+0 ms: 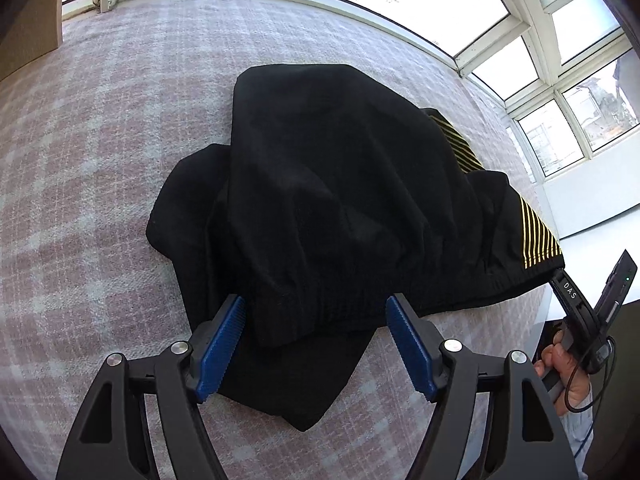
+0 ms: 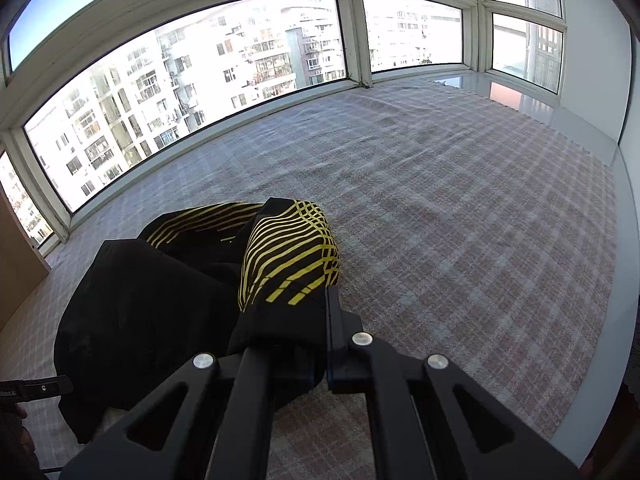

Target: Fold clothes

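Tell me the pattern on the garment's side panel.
Thin yellow stripes on black garment, clearest in the right wrist view.

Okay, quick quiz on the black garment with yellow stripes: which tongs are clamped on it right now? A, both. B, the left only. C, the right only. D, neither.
C: the right tongs are shut on the black garment's yellow-striped corner, while the left tongs stand open astride its near edge, blue pads not pressing.

Surroundings: plaid blanket, bay window, ledge, wooden panel

A pink-and-grey plaid blanket (image 2: 460,208) covers the platform up to the white-framed bay window (image 2: 192,80) along its far edge; apartment blocks (image 2: 256,60) show outside. A glossy white ledge (image 2: 592,136) borders the blanket's right edge. A brown wooden panel (image 1: 32,24) stands at the far-left corner.
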The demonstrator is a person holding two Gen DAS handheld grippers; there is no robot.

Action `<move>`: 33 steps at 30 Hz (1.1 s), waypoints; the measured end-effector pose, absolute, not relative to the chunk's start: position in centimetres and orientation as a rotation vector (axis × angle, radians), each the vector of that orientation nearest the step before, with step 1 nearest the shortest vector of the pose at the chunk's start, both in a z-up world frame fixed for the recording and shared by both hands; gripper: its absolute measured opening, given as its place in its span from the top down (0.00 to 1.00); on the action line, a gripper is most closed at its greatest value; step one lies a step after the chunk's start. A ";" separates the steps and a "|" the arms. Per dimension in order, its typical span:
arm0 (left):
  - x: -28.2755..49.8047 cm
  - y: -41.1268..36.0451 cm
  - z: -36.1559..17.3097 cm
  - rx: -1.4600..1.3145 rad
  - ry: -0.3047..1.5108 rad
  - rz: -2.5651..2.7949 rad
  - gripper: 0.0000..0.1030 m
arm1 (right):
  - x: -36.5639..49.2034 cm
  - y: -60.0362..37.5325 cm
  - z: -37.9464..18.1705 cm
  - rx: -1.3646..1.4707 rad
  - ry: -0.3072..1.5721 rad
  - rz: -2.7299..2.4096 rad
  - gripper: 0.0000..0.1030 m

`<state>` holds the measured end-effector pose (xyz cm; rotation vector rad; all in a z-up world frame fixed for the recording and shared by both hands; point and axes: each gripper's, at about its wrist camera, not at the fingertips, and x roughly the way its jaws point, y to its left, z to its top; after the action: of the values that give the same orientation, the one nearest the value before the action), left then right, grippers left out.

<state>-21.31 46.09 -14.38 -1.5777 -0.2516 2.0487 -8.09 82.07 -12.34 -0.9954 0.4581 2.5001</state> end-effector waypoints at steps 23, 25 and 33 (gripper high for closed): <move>-24.1 48.7 -15.8 -1.568 -0.251 2.001 0.56 | -8.4 82.7 -13.5 -1.009 0.506 2.489 0.97; -23.6 49.4 -15.8 -1.532 -0.243 1.976 0.35 | -8.4 82.6 -13.6 -1.011 0.507 2.491 0.97; -21.1 52.1 -15.0 -1.547 0.130 2.125 0.22 | -8.3 82.8 -13.7 -1.011 0.504 2.483 0.97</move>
<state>-21.14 52.08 -15.01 -1.5466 0.1300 2.1246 -8.33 82.76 -13.66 -1.0114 0.5043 2.4831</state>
